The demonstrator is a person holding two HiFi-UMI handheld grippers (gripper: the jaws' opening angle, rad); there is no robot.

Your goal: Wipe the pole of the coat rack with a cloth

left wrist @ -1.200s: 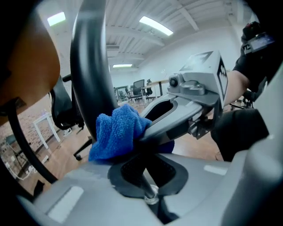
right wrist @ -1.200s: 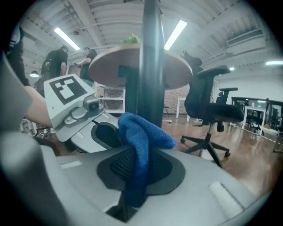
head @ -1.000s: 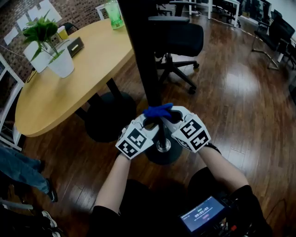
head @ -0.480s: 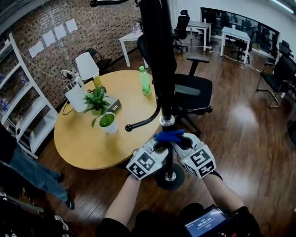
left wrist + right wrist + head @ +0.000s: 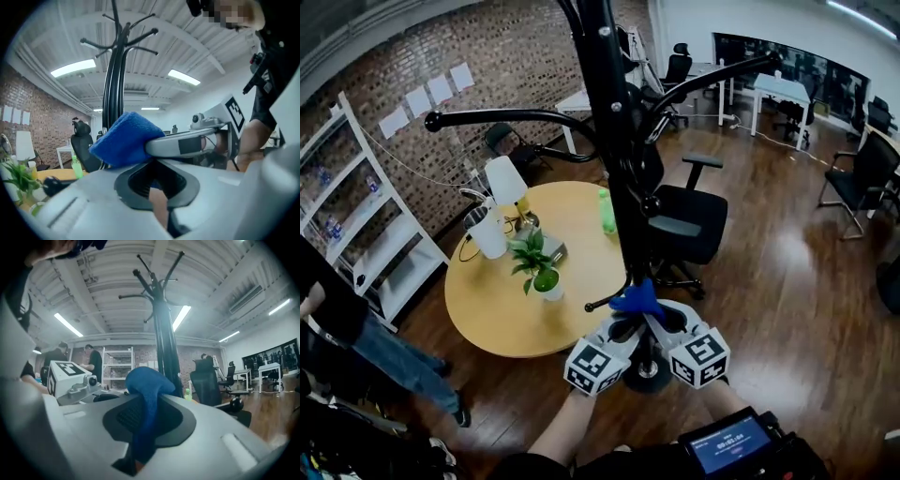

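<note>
Pole point(image 5: 614, 141): black upright of the coat rack
Cloth point(image 5: 637, 300): blue, wrapped low round the pole
Left gripper point(image 5: 622, 328), right gripper point(image 5: 664, 323): flanking the pole, each clamped on cloth
Risk: cloth likely snags on hook arm point(image 5: 598, 302) beside the pole, pulling free of one grip

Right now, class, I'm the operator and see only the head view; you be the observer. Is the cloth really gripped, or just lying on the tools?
Observer: In the right gripper view the right tool is shut on the cloth; a strip runs down between its jaws.
Operator: And the left tool?
Observer: The left gripper view shows the left tool shut on it too, with the cloth bunched against the pole.
Operator: What is above, out of my frame?
Observer: The pole ends in hooks spreading under the ceiling.
</note>
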